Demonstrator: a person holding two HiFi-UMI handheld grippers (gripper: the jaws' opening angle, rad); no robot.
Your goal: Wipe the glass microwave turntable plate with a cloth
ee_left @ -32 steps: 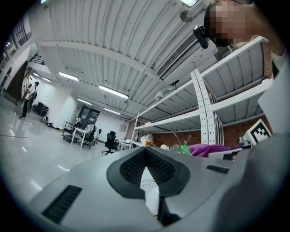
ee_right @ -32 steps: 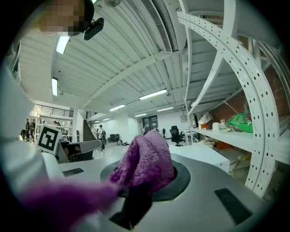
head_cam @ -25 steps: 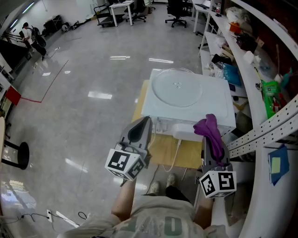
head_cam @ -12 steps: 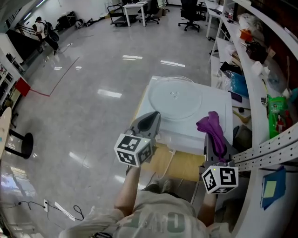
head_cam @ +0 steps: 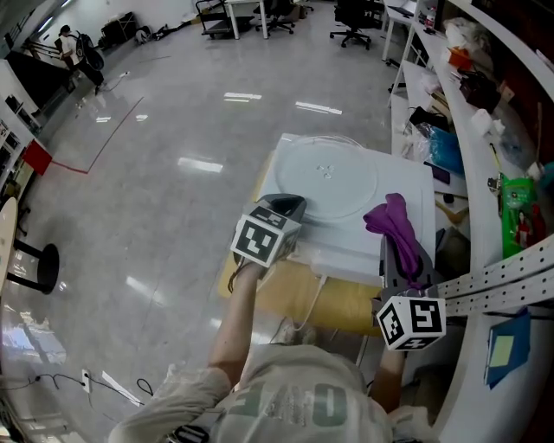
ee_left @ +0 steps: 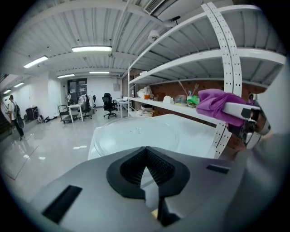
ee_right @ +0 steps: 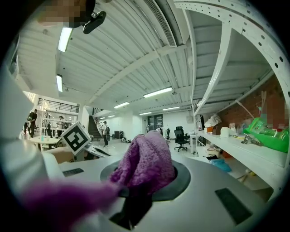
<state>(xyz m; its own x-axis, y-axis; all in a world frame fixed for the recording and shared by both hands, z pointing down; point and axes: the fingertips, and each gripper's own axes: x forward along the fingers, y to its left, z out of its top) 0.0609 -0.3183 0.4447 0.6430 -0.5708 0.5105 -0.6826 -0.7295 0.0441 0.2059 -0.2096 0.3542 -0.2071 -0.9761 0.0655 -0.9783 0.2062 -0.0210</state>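
The round glass turntable plate (head_cam: 326, 177) lies flat on top of a white microwave (head_cam: 407, 186). My left gripper (head_cam: 288, 207) is shut on nothing, with its tips at the plate's near-left rim. In the left gripper view the plate (ee_left: 136, 136) fills the space just beyond the closed jaws of my left gripper (ee_left: 146, 154). My right gripper (head_cam: 400, 249) is shut on a purple cloth (head_cam: 392, 227) that stands up out of the jaws, over the microwave's near-right corner. The cloth (ee_right: 146, 161) hides the jaw tips of my right gripper (ee_right: 146, 176) in the right gripper view.
The microwave stands on a low wooden stand (head_cam: 299, 298), and a white cord (head_cam: 316, 294) hangs down its front. White shelving (head_cam: 485, 130) with several small items runs along the right. Open polished floor (head_cam: 156, 173) lies to the left, with office chairs (head_cam: 351, 13) far back.
My left gripper has moved forward and up to the plate's near-left rim. My right gripper has kept the cloth and barely shifted.
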